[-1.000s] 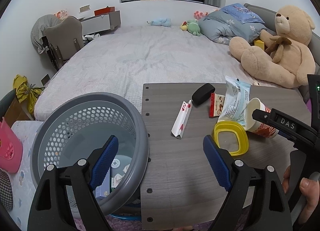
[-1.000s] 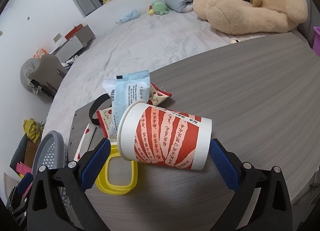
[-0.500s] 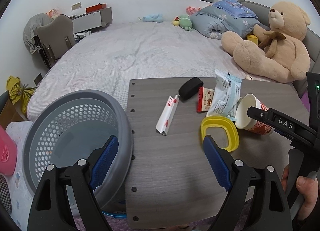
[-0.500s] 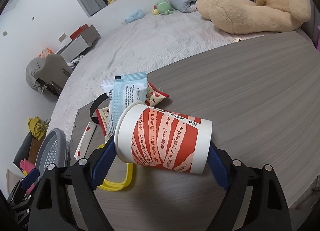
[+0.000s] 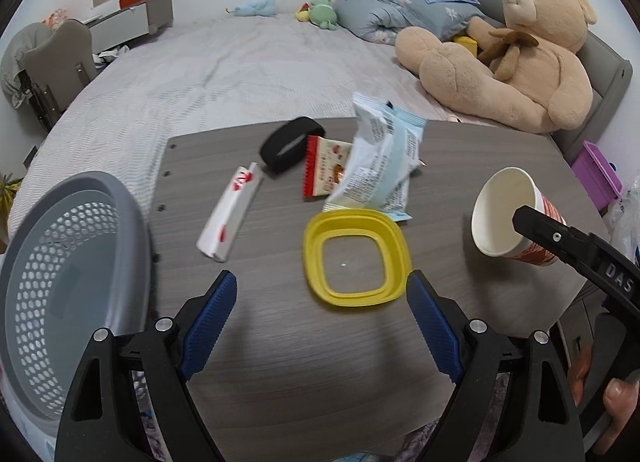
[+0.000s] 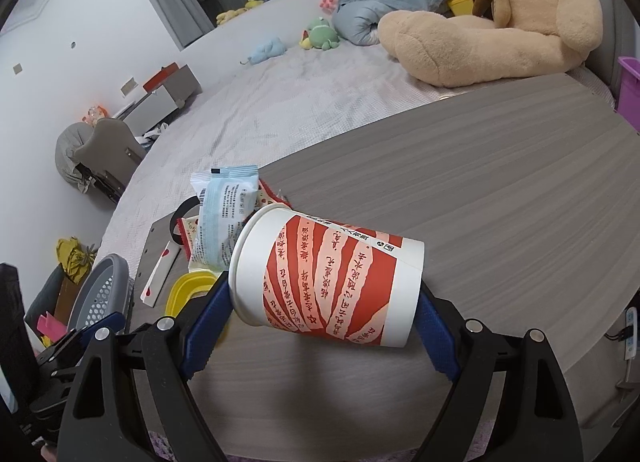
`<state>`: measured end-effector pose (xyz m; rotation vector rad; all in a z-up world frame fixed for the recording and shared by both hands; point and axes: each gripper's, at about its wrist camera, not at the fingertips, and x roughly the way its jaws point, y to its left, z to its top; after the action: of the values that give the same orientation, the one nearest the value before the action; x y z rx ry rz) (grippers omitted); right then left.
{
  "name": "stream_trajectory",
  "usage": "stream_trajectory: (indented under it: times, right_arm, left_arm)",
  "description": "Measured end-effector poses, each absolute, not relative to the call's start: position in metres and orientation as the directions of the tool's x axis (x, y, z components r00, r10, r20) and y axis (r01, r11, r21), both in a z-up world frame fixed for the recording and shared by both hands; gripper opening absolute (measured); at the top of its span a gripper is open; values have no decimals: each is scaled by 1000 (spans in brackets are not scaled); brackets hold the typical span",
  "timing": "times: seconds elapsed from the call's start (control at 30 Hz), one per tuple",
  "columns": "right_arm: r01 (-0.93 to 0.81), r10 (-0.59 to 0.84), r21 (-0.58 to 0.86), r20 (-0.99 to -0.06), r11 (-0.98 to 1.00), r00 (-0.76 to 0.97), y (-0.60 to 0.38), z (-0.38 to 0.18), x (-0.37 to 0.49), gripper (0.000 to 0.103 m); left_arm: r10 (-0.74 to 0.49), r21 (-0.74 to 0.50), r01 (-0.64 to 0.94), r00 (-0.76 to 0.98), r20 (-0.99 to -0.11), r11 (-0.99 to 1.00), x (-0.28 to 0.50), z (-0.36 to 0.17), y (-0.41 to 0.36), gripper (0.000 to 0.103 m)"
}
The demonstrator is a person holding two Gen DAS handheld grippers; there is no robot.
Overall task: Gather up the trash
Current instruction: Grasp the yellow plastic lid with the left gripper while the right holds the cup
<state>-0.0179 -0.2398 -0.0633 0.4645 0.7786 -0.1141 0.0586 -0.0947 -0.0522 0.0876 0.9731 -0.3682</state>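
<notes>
My right gripper (image 6: 324, 296) is shut on a red-and-white paper cup (image 6: 328, 282), which lies sideways between the blue pads, its open mouth to the left, just off the table. In the left wrist view the cup (image 5: 500, 217) hangs at the right with one right finger (image 5: 560, 240) across it. My left gripper (image 5: 322, 286) is open and empty above the table, just short of a yellow lid ring (image 5: 316, 246). Beyond the lid lie a pale blue snack bag (image 5: 380, 165), a red wrapper (image 5: 324, 169) and a white-and-red wrapper (image 5: 232, 209).
A grey perforated basket (image 5: 132, 221) stands against the left edge of the grey wooden table (image 5: 280, 342). A black oval object (image 5: 290, 143) lies near the table's far edge. Behind is a bed with a big teddy bear (image 5: 512, 61). A hand (image 5: 612, 402) holds the right gripper.
The right jaws have closed on the cup and raised it off the table, away from the snack bag. My left gripper has swung right from over the basket to the yellow lid.
</notes>
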Motion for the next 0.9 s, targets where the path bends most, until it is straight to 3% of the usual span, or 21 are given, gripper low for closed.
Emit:
stream_trajectory:
  times: [0.83,0.9]
  right_arm:
    - [270,84,394,-684,879,724,-260,-70,-41,83]
    - [268,83,391,-684,881,725,-260,-70,-41,83]
  left_arm:
    - [-210,-21,377,467,-859,926,79,-88,-141,82]
    - [-209,-18,378,470,-857,926,79,-88,-141,77]
